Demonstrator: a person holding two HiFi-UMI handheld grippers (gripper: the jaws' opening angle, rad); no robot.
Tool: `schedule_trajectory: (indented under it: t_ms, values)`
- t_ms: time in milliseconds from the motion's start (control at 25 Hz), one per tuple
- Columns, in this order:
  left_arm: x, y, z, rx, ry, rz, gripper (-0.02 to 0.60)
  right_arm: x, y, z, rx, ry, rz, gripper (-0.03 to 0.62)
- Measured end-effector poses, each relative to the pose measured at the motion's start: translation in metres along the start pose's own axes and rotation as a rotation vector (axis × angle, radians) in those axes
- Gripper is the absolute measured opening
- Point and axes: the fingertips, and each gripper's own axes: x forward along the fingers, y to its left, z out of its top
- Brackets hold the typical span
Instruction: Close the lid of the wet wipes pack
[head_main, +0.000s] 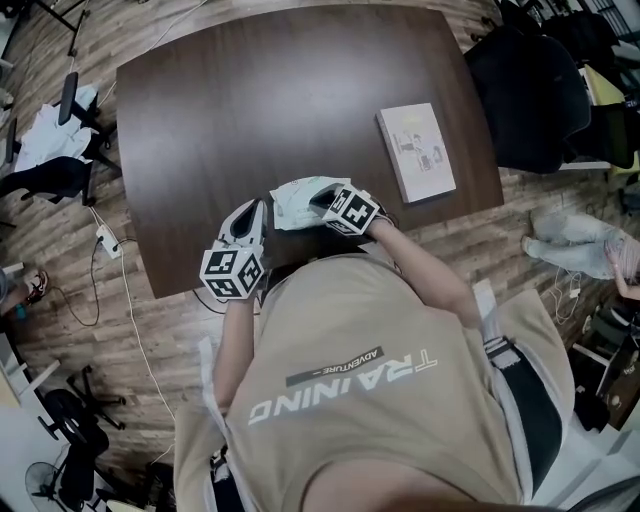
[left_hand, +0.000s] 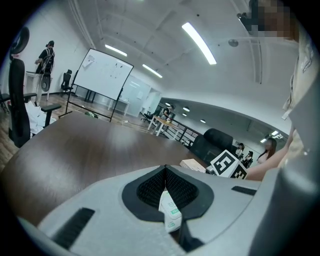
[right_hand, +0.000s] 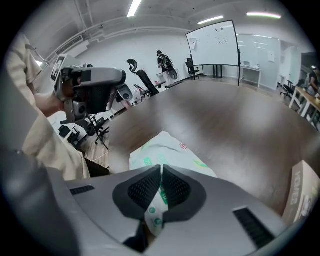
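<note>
1. Wet wipes pack (head_main: 298, 203) sat over the near edge of the dark table (head_main: 250, 110), just in front of the person's beige shirt (head_main: 370, 380) and between the two grippers.
2. Head view: the pack's long axis ran approx. left-right, roughly along the near table edge, w/ one end toward each gripper.
3. Left gripper (left_hand: 165, 186): jaws pressed together on a thin white/green edge of the pack. A strip of film poked out behind the pads (left_hand: 150, 189).
4. Right gripper (right_hand: 161, 175): jaws also clamped tight, on the pack's edge at the opp. end. From there the pack's body stretched away over the table, crumpled, green print facing up.
5. Could not tell whether the pack rested on the tabletop or hung just above it.
6. Flat box (head_main: 417, 152) lay on the table to the person's right, well apart from the pack, its long axis approx. front-back.
7. Black chair (head_main: 530, 90) stood beside the table's far right corner.
</note>
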Motion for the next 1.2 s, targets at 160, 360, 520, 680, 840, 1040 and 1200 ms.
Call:
schedule_trajectory:
  t_ms: [160,360,520,680,840,1040,1200]
  values:
    - [0.002,0.004,0.0,-0.004,0.003,0.001,0.005,0.004,0.001,0.0,0.004,0.022,0.013,0.02]
    - [0.009,0.0,0.004,0.005,-0.003,-0.013,0.005,0.005,0.001,-0.001,0.012,0.011,0.013,0.02]
    - [0.014,-0.002,0.007,0.015,-0.004,-0.017,0.005,0.006,-0.003,0.0,0.093,-0.029,0.027,0.017]
    - [0.015,-0.006,0.009,0.021,-0.001,-0.016,0.005,-0.004,-0.009,0.002,0.121,-0.066,0.002,0.017]
    - [0.017,-0.009,0.018,0.041,-0.007,-0.017,0.005,-0.027,-0.024,0.018,0.161,-0.163,-0.028,0.017]
    - [0.023,-0.015,0.038,0.078,-0.032,-0.027,0.005,-0.069,-0.045,0.049,0.163,-0.3,-0.079,0.017]
    - [0.028,-0.017,0.063,0.121,-0.059,-0.032,0.005,-0.105,-0.059,0.079,0.127,-0.383,-0.128,0.017]
